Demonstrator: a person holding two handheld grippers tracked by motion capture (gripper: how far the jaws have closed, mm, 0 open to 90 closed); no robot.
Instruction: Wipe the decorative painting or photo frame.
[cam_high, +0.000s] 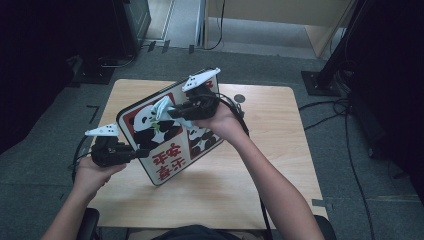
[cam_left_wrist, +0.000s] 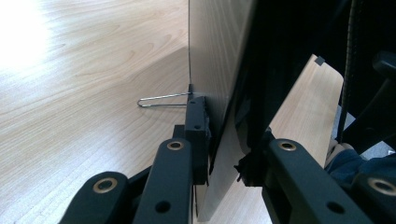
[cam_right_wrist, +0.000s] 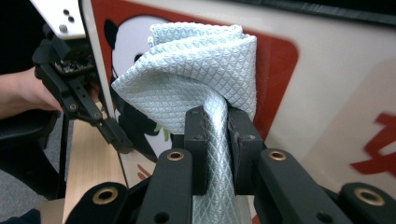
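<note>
The left gripper (cam_high: 131, 154) pinches the edge of a panda-printed board (cam_high: 165, 165), holding it tilted above the wooden table (cam_high: 260, 150); the right gripper (cam_right_wrist: 215, 122) is clamped on a pale blue cloth (cam_right_wrist: 196, 70), pressing the bunched cloth against the board's printed face, near its upper part; a thin wire stand (cam_left_wrist: 161, 100) juts from the board's back.

The table (cam_high: 280, 165) is evenly lit from above in the high view, while the room's corners are lost in darkness. A blown-out glare patch is seen at the upper left of the left gripper view (its right side sunk in shadow). Red characters are smeared at the right gripper view's edge.
</note>
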